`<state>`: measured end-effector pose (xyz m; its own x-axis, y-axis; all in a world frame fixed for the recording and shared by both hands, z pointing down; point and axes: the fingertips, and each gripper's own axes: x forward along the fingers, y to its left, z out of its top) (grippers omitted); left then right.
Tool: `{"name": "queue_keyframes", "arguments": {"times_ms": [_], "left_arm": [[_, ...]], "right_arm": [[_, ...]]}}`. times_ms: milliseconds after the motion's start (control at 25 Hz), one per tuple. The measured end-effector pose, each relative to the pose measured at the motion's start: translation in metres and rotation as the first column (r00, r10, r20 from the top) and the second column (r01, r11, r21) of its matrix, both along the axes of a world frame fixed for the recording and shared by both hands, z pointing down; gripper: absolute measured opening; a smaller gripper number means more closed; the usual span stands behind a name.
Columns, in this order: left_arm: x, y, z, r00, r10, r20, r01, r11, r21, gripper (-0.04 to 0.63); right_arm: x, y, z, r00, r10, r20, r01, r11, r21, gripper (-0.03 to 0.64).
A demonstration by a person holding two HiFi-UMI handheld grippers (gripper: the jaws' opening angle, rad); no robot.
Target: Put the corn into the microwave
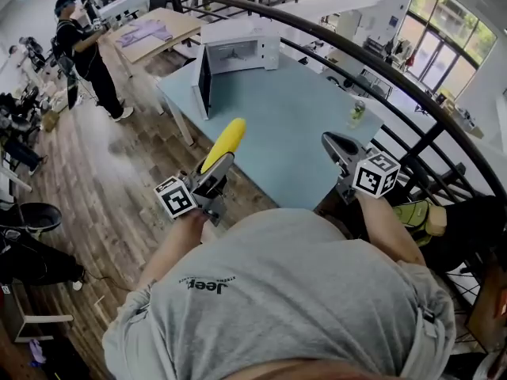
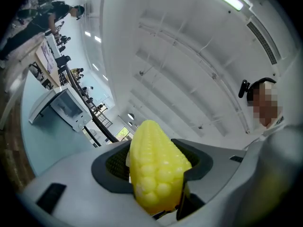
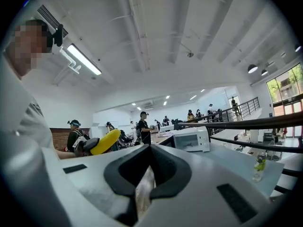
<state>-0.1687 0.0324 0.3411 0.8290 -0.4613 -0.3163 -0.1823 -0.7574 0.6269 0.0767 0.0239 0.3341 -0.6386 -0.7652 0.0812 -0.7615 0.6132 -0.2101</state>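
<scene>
A yellow corn cob (image 1: 224, 143) sticks out forward from my left gripper (image 1: 219, 166), which is shut on its lower end; in the left gripper view the corn (image 2: 154, 167) fills the space between the dark pads (image 2: 113, 167). The white microwave (image 1: 238, 50) stands at the far end of the light blue table (image 1: 293, 125), its door (image 1: 203, 81) swung open to the left. It also shows small in the left gripper view (image 2: 66, 108) and the right gripper view (image 3: 189, 138). My right gripper (image 1: 333, 142) hovers over the table's near right edge, jaws together, holding nothing.
A small green bottle (image 1: 358, 111) stands near the table's right edge. A black railing (image 1: 396, 77) curves along the right side. A person (image 1: 87, 54) stands on the wooden floor at far left beside a wooden table with purple cloth (image 1: 150, 32).
</scene>
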Motion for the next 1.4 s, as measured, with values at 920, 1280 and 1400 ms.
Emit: {"name": "queue_keyframes", "arguments": {"times_ms": [920,1280,1400], "left_arm": [[0.106,-0.126,0.035,0.995,-0.097,0.015,0.098,0.984,-0.15,0.253],[0.148,-0.191,0.05,0.955,-0.289,0.066,0.296,0.914,-0.277,0.253],[0.138,-0.224,0.065,0.939,-0.327,0.105,0.343,0.883,-0.321,0.253]], "right_arm": [[0.112,-0.127,0.041,0.996,-0.059,0.069,0.066,0.993,-0.102,0.018],[0.13,-0.212,0.073,0.96,-0.245,0.136,0.261,0.959,-0.111,0.017],[0.111,-0.244,0.086,0.947,-0.285,0.148,0.303,0.946,-0.112,0.017]]}}
